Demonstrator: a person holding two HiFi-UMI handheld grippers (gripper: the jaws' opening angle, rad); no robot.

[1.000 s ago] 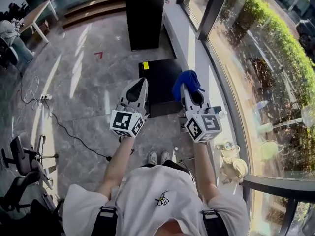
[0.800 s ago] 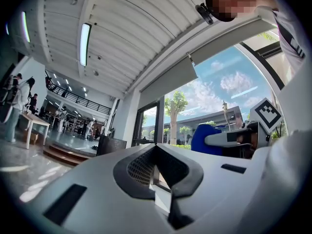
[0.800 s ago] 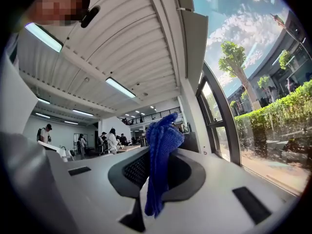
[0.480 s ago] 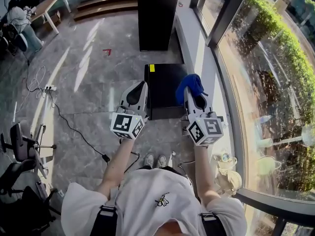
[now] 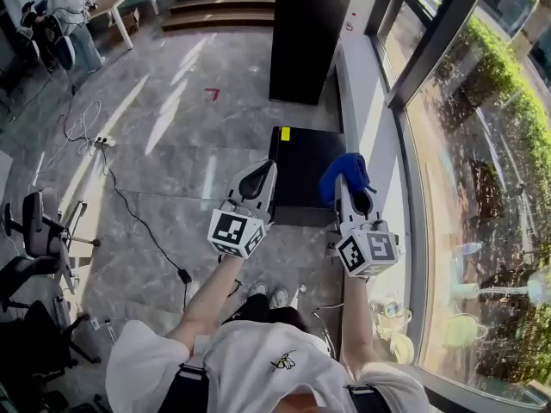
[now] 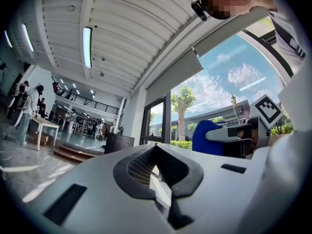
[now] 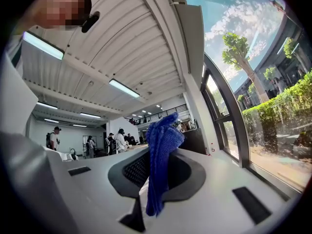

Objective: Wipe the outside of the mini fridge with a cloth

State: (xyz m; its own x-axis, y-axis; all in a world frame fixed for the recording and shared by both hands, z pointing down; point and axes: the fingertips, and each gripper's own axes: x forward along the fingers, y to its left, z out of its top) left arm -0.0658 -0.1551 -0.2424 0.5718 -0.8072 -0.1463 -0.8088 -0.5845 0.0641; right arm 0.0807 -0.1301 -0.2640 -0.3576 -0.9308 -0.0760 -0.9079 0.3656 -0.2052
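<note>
Currently standing over the job, not on it.

Mini fridge [image 5: 301, 166]: low black box on the floor, close by the window wall on the right, with a yellow sticker at its far left corner. A tall black cabinet [image 5: 310, 41] stands farther off along the same wall. The fridge top is seen from above, its long axis running near to far.

Right claw [image 5: 343, 186] is clamped on a blue cloth [image 5: 344, 170]. The right gripper view shows the cloth bunched upright between the jaws, a fold poking past the tips. Left claw [image 5: 264, 170] is closed to a slit with nothing in it, per the left gripper view.

Key relation: the fridge lies ahead of and below both claws, between them. In the head view the cloth sits over the fridge's right edge and the left claw over its left edge. Both claws point away from the person, roughly along the fridge's long axis, not down at it. There is probably a clear gap above the top, but the steep view makes height hard to judge. No contact is visible.

Judgement: wiping not begun. The right claw is the working one and needs to tip down and drop until the cloth meets the top or a side wall. Loose cables [image 5: 129, 205] lie on the floor to the left, well apart.
</note>
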